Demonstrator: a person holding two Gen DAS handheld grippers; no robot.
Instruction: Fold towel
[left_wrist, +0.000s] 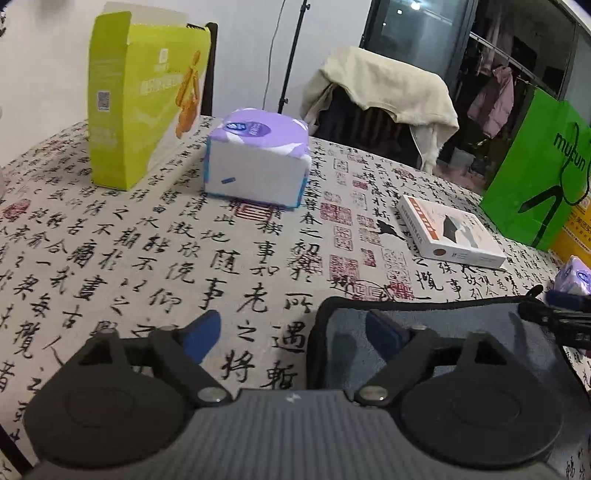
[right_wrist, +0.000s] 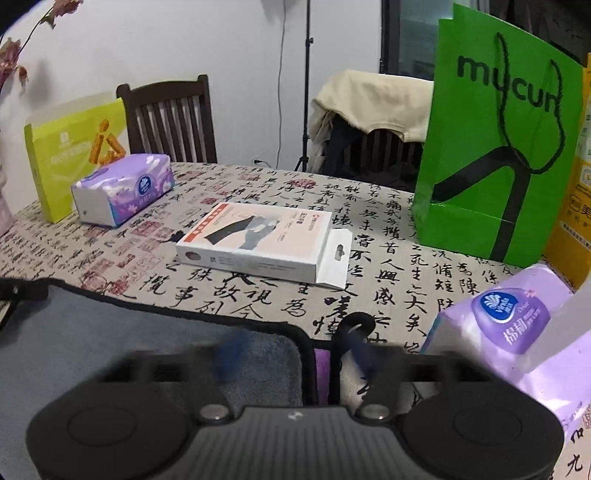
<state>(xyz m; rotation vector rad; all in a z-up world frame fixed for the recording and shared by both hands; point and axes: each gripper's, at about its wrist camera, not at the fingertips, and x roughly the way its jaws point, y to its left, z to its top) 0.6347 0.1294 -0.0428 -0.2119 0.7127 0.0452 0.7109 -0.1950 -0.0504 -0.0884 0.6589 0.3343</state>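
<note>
A grey-blue towel (left_wrist: 461, 325) with black trim lies flat on the calligraphy tablecloth (left_wrist: 147, 258). In the left wrist view my left gripper (left_wrist: 295, 332) is open, straddling the towel's left edge, its right finger over the cloth. In the right wrist view the towel (right_wrist: 110, 332) fills the lower left. My right gripper (right_wrist: 295, 350) is open and motion-blurred, straddling the towel's right corner by its hanging loop (right_wrist: 356, 323). The right gripper's tip also shows in the left wrist view (left_wrist: 554, 314).
A lime snack box (left_wrist: 140, 103), a purple tissue pack (left_wrist: 258, 155), a white flat box (left_wrist: 450, 232) and a green paper bag (left_wrist: 535, 166) stand on the table. Another purple tissue pack (right_wrist: 509, 325) lies close to my right gripper. Chairs stand behind the table.
</note>
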